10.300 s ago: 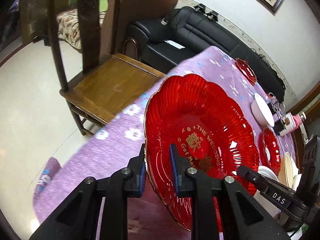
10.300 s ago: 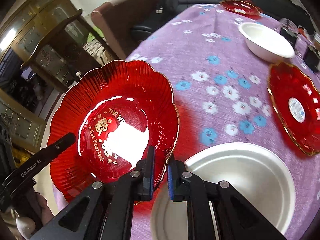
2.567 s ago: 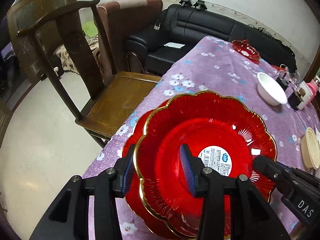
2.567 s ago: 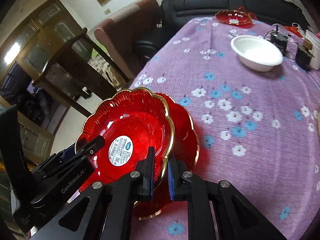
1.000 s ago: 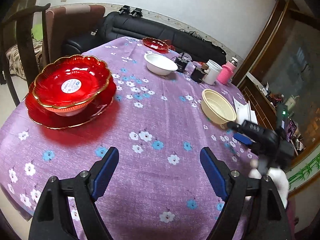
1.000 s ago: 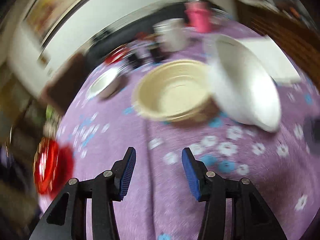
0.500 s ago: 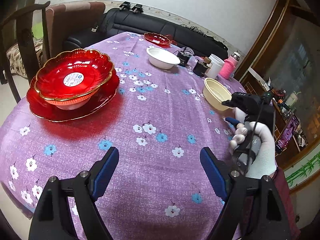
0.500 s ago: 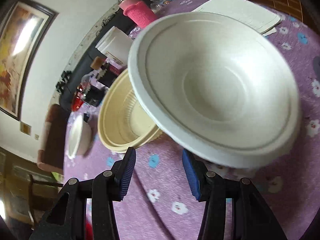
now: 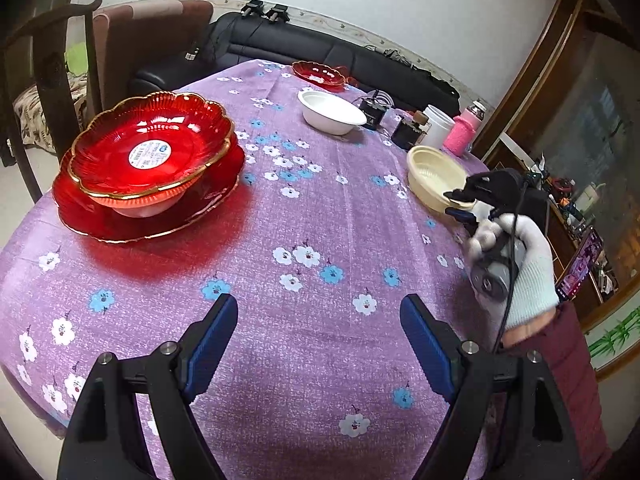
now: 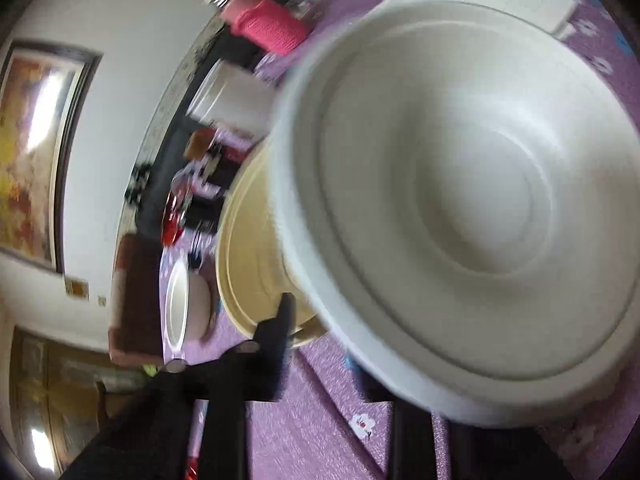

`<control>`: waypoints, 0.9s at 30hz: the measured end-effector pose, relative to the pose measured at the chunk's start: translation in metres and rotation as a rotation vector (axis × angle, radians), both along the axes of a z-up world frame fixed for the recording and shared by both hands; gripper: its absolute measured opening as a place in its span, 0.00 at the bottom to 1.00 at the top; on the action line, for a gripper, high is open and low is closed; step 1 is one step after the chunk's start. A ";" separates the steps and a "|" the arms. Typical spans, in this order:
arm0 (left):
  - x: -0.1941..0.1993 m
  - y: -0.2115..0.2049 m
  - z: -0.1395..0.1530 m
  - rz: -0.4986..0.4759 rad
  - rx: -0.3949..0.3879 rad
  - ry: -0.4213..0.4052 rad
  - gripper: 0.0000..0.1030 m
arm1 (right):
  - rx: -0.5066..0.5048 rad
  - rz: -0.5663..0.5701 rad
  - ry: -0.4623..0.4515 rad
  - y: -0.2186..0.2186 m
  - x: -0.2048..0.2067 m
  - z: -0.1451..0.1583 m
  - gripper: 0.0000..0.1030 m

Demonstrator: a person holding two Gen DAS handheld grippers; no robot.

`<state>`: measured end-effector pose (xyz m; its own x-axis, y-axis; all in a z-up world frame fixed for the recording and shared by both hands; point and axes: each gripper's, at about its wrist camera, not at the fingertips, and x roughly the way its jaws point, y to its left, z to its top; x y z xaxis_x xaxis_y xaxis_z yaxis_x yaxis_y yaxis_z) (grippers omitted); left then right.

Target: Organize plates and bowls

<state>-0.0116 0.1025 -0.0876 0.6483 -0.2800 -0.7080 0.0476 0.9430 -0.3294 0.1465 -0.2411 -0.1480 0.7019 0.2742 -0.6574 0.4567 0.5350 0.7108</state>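
Hovering over the purple flowered tablecloth (image 9: pixel 320 216), the left gripper (image 9: pixel 318 344) has its blue-padded fingers spread wide and carries nothing. Right gripper (image 9: pixel 460 202), seen from the left wrist view in a white-gloved hand (image 9: pixel 516 264), points at the table's right side; the right wrist view is motion-blurred and a large white foam bowl (image 10: pixel 472 200) fills it, so I cannot tell the spread of its jaws. White bowl overlaps a cream plastic bowl (image 10: pixel 248 264).

Done, by judgement: scalloped red glass bowl (image 9: pixel 154 148) nested on a wider red glass plate (image 9: pixel 152 216).

Left: the two near bowls, a white bowl (image 9: pixel 330 112) and a small red dish (image 9: pixel 318 72) farther back.
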 end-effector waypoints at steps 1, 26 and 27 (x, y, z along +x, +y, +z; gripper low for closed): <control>0.000 0.001 0.001 0.004 0.003 0.000 0.80 | -0.010 0.027 -0.005 0.003 -0.001 0.002 0.15; 0.066 -0.051 -0.015 -0.081 0.124 0.118 0.80 | -0.080 0.532 -0.028 0.011 -0.120 0.009 0.59; 0.069 -0.053 -0.015 -0.082 0.123 0.121 0.80 | -0.106 0.529 -0.034 0.011 -0.119 0.010 0.59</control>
